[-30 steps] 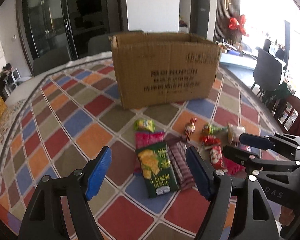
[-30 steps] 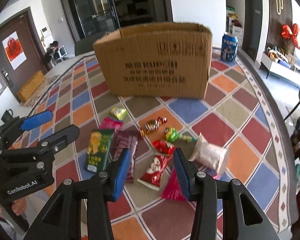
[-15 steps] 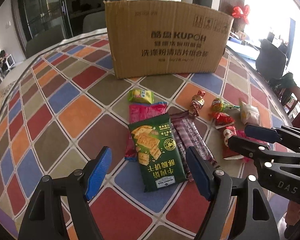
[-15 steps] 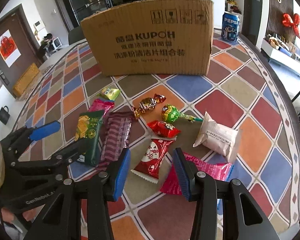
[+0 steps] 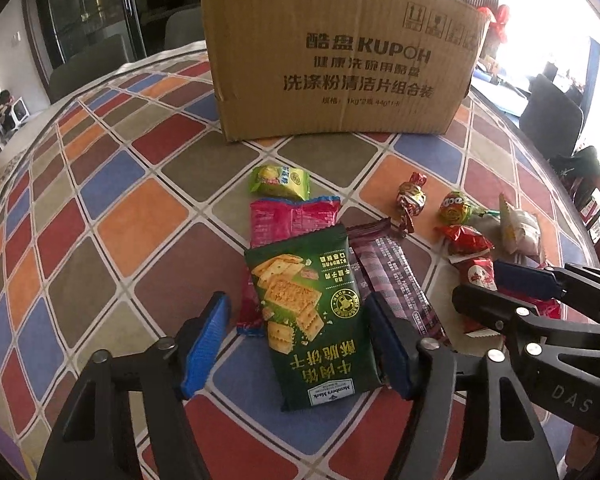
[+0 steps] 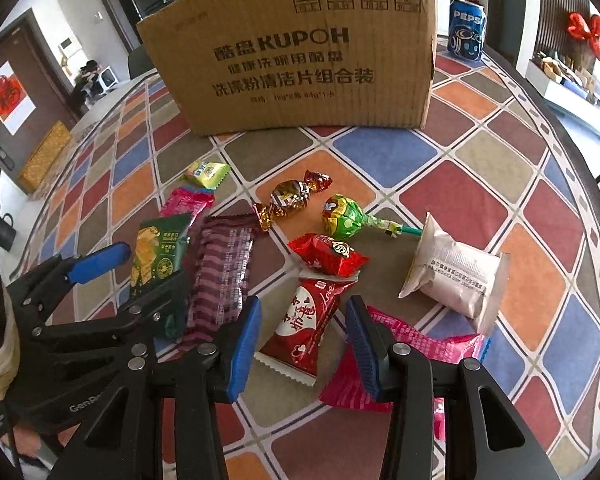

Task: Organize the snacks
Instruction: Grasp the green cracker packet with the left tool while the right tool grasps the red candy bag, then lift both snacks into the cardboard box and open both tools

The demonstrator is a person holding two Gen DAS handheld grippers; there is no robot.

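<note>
Snacks lie in front of a cardboard box, which also shows in the right wrist view. My left gripper is open, its jaws on either side of a green cracker pack lying on a pink packet beside a maroon bar. My right gripper is open, its jaws on either side of a red-and-white candy packet. Close by lie a red candy, a green lollipop, a gold-wrapped candy, a white pouch and a pink wrapper.
A small green-yellow candy lies nearest the box. A Pepsi can stands behind the box's right corner. The table has a coloured diamond-pattern cloth; its edge curves at right, with chairs beyond.
Both grippers have come lower and closer to the snacks. The left now straddles the green cracker pack, the right straddles the red-and-white candy packet. Both stay open.
</note>
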